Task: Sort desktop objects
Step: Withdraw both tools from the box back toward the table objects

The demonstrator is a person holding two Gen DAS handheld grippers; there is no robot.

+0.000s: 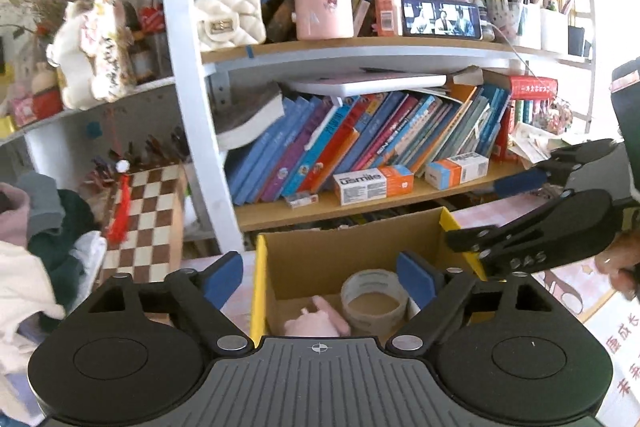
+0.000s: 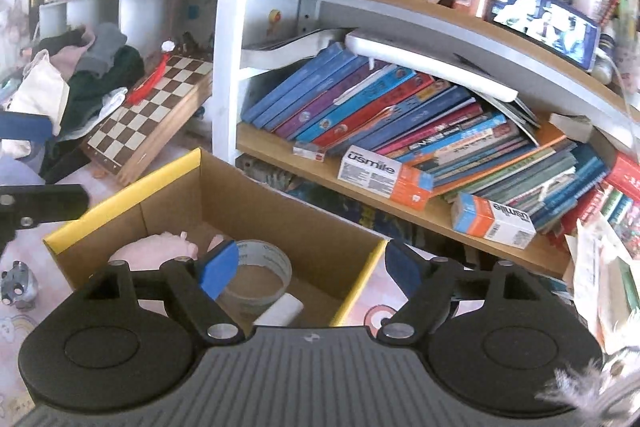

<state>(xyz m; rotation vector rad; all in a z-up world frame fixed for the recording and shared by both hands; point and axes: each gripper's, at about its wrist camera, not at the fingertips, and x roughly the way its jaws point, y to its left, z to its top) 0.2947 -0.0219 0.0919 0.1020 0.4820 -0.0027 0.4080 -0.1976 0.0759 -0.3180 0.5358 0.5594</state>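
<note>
Both grippers hang over the cardboard box (image 1: 320, 251) with the yellow rim, and both are empty-handed. The left gripper (image 1: 320, 277) has its blue pads spread wide, nothing between them, pointing down at the box's open top. The right gripper (image 2: 308, 267) is the same story: jaws parted, nothing pinched, one pad over the box's inside and the other beyond its right wall.

Down in the box lies the roll of tape (image 2: 260, 273) flat on the floor, a pink plush toy (image 2: 156, 247) just beside it on the left, and a small white block (image 2: 280, 309) touching the tape's near edge. The box sits on the pink-patterned desk mat (image 2: 24, 311), right in front of the crowded bookshelf (image 1: 400, 195). A small silver figurine (image 2: 18, 285) stands on the mat, left of the box.
</note>
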